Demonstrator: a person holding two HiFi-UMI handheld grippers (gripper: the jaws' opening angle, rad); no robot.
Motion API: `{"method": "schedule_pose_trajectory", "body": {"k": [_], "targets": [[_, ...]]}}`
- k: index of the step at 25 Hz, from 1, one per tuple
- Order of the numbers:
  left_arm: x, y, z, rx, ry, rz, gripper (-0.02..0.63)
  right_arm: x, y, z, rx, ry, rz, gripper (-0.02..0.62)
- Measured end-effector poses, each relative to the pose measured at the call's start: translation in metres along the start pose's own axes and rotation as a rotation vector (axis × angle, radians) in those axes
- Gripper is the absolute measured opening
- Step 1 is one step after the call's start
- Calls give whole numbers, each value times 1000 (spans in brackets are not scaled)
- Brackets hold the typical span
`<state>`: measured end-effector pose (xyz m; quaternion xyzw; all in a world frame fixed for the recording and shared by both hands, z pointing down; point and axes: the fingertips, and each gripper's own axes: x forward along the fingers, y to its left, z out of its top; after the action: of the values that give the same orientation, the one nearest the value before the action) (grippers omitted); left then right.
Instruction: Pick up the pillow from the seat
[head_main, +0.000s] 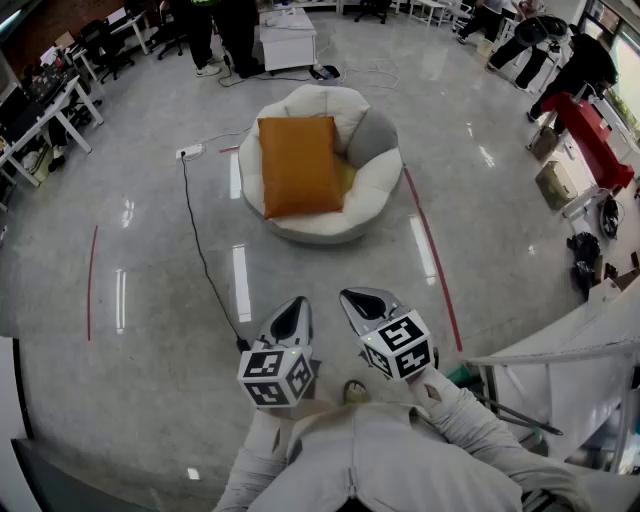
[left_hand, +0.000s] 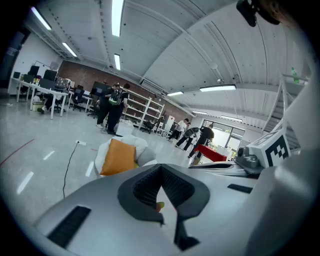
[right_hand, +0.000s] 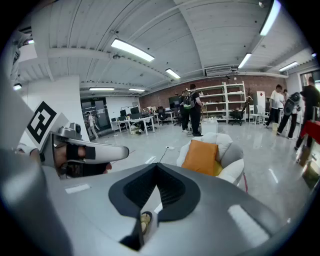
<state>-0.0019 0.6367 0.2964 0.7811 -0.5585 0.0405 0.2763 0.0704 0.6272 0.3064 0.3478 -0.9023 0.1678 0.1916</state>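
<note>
In the upper middle of the head view, an orange pillow (head_main: 298, 165) lying flat on a round cream seat (head_main: 322, 228), tilted a little toward the lower left rim. Tucked under its right edge, a sliver of yellow, perhaps a second cushion, too little showing to be sure. Beside that, at the seat's upper right, a grey cushion (head_main: 372, 138). All on a glossy grey floor (head_main: 150, 260), with a black cable (head_main: 200, 250) trailing down the left of the seat and a red line (head_main: 435, 262) slanting down its right.

At the lower middle of the same view, left tool (head_main: 298, 301) and right tool (head_main: 362, 297) side by side, both pointed up the frame toward the seat and well apart from it.

In the left gripper view, left tool (left_hand: 161, 171) with jaws pressed together at the tips, nothing gripped; pillow (left_hand: 119, 156) and seat (left_hand: 131, 143) small at centre left beyond them.

In the right gripper view, right tool (right_hand: 157, 169) likewise closed at the tips and holding nothing, only a shoe (right_hand: 145, 222) on the floor glimpsed through the gap behind the pads; pillow (right_hand: 201, 156) on the seat (right_hand: 235, 170) at centre right.

Along the top edges of all views, people standing among desks and shelves.
</note>
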Motion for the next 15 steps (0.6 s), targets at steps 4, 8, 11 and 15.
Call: {"method": "schedule_pose_trajectory", "body": {"k": [4, 8, 11, 15], "targets": [[-25, -37, -27, 11, 12, 16, 4, -45, 3, -26, 27, -12, 3, -2], [-39, -51, -42, 15, 17, 41, 5, -70, 6, -41, 38, -25, 3, -2], [-43, -64, -43, 19, 4, 36, 5, -81, 8, -43, 35, -35, 12, -2], [-42, -77, -42, 23, -12, 32, 5, -91, 9, -44, 32, -48, 23, -2]]}}
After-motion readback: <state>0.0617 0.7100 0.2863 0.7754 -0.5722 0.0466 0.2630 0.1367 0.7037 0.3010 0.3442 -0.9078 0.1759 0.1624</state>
